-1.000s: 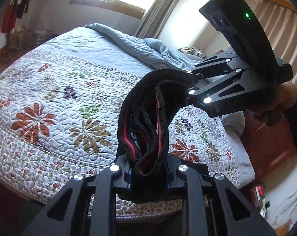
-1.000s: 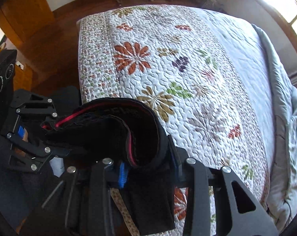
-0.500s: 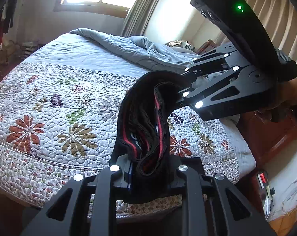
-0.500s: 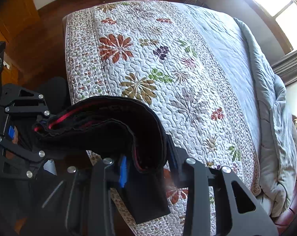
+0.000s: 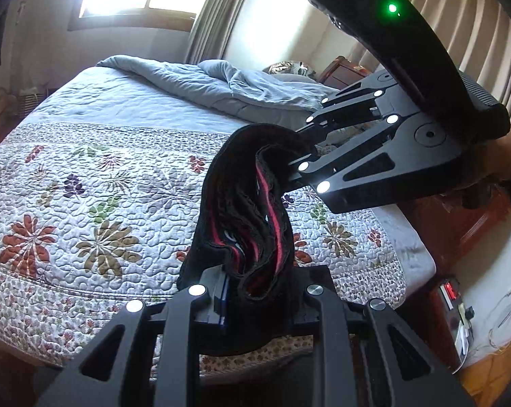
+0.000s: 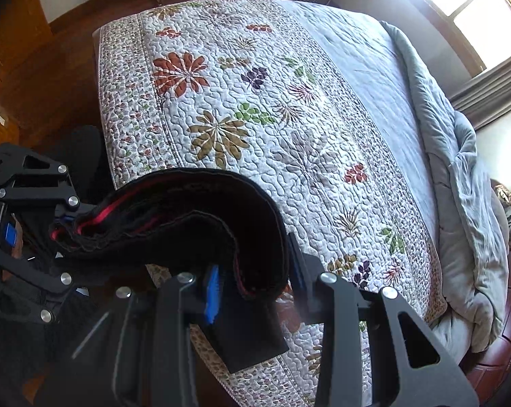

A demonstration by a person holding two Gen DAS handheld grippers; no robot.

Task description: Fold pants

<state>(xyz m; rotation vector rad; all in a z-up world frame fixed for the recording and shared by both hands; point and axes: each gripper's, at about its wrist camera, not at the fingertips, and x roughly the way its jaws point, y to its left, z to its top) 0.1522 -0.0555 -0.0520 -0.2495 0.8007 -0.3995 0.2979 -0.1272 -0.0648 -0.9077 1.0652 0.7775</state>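
Black pants (image 5: pixel 245 210) with red stripes hang bunched between both grippers, held in the air over the near edge of the bed. My left gripper (image 5: pixel 255 291) is shut on one end of the waistband. My right gripper (image 6: pixel 255 281) is shut on the other end; it also shows in the left wrist view (image 5: pixel 296 156) at upper right. In the right wrist view the pants (image 6: pixel 187 210) arch from my jaws to the left gripper (image 6: pixel 57 224) at the left edge. A loose end (image 6: pixel 252 335) hangs below my right jaws.
A bed with a floral quilt (image 5: pixel 103 183) lies below, also in the right wrist view (image 6: pixel 255 108). A grey duvet (image 5: pixel 235 84) is bunched at its far end. Wooden floor (image 6: pixel 52 78) lies beside the bed. A power strip (image 5: pixel 452 291) lies at the right.
Both grippers have moved with the pants, rising and shifting toward the bed's head end. The pants stay gripped at both ends and keep their arched shape.
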